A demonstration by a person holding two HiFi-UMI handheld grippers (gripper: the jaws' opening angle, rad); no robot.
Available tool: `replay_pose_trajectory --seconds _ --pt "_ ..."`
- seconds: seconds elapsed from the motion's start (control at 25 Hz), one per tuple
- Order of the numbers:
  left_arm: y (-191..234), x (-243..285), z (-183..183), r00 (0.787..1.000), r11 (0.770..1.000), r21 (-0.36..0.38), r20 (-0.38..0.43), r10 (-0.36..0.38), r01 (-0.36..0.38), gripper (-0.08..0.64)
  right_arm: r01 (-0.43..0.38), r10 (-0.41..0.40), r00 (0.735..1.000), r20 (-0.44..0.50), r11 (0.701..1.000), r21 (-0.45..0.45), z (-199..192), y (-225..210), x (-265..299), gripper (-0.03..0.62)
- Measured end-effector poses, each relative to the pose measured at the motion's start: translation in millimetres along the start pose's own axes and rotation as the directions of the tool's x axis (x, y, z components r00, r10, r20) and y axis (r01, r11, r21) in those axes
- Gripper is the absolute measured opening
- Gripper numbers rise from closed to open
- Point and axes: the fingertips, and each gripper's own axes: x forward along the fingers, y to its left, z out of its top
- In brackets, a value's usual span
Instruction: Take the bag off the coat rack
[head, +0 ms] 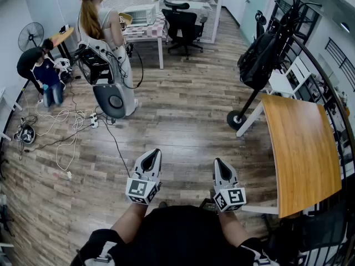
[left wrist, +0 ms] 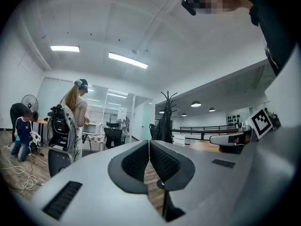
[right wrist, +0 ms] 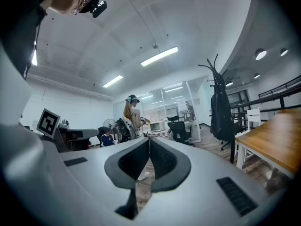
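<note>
A black bag [head: 258, 60] hangs on a black coat rack [head: 289, 15] with a round base at the right of the room, beside a wooden table [head: 302, 154]. The same bag [right wrist: 221, 112] on the rack [right wrist: 214, 72] shows at the right of the right gripper view, and the bag [left wrist: 164, 126] is small and far off in the left gripper view. Both grippers are held low and close to my body, far from the rack. My left gripper [head: 154, 153] is shut and empty, as the left gripper [left wrist: 149, 147] view confirms. My right gripper [head: 218, 162] is shut and empty too, pads together on the right gripper [right wrist: 149, 145].
A person with long hair [head: 102, 21] stands at the back left beside a machine on a stand [head: 111, 96]. Another person [head: 39, 71] crouches at the far left among cables [head: 66, 132]. Black office chairs [head: 182, 26] and a white table [head: 147, 29] stand at the back.
</note>
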Motion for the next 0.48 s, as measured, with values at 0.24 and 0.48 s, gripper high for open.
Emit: replay_pose_trajectory --seconds 0.24,0.48 --pt "-7.7 -0.4 -3.5 1.0 1.0 -0.012 0.008 -0.015 0.015 0.017 -0.021 0.021 1.0 0.012 1.0 -0.004 7.2 -10.2 -3.0 0.032" --pt "-22.0 -4.4 -4.6 1.0 0.999 -0.038 0.015 -0.002 0.002 0.017 -0.078 0.077 0.997 0.019 0.995 0.057 3.6 -12.1 -12.6 0.034"
